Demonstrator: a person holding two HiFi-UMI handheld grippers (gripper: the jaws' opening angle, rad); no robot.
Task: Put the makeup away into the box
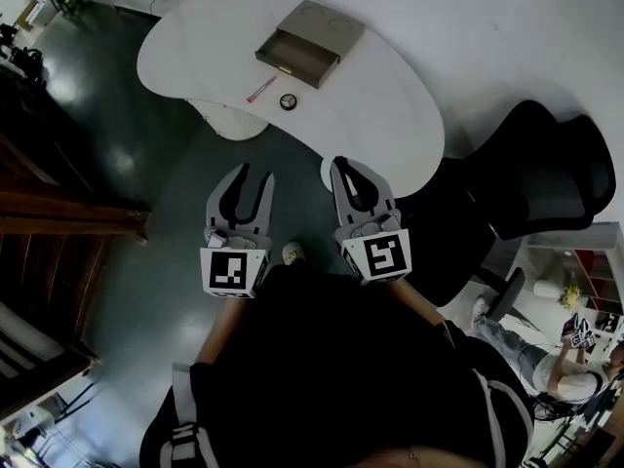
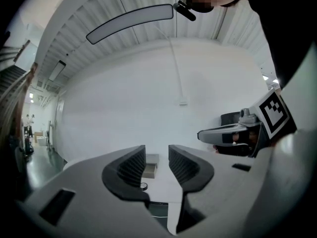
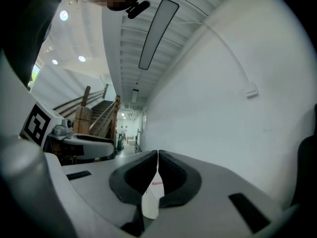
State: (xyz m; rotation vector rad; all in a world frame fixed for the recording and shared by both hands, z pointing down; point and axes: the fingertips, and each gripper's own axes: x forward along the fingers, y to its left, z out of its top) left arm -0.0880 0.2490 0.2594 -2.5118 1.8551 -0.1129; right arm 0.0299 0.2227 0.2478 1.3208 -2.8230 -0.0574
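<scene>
Left gripper (image 1: 253, 172) had its jaws standing apart with nothing between them, and through the gap its own view showed the box (image 2: 151, 165) and the round compact (image 2: 143, 186) far off on the table. Right gripper (image 1: 339, 161), just beside it, had its jaws brought together tip to tip. In the right gripper view a white sliver with a pink mark showed in the hollow below the tips; what it was could not be told. Both grippers were held level in front of the person's dark-clothed body, over the dark floor (image 1: 146, 164), and pointed toward the white curved table (image 1: 390, 96). The right one's tips lay at the table's near edge, while the left one was short of it.

The makeup lay well apart from both grippers, on the far part of the table. A thin pink stick (image 1: 261, 89) lay tilted there, and the round compact (image 1: 288, 101) sat just beside it. Both were outside the box (image 1: 327, 22), close to its open front, where a tray stuck out.

A black chair (image 1: 546, 174) stood to the right of the table, and wooden stairs (image 1: 58, 213) ran along the left.
</scene>
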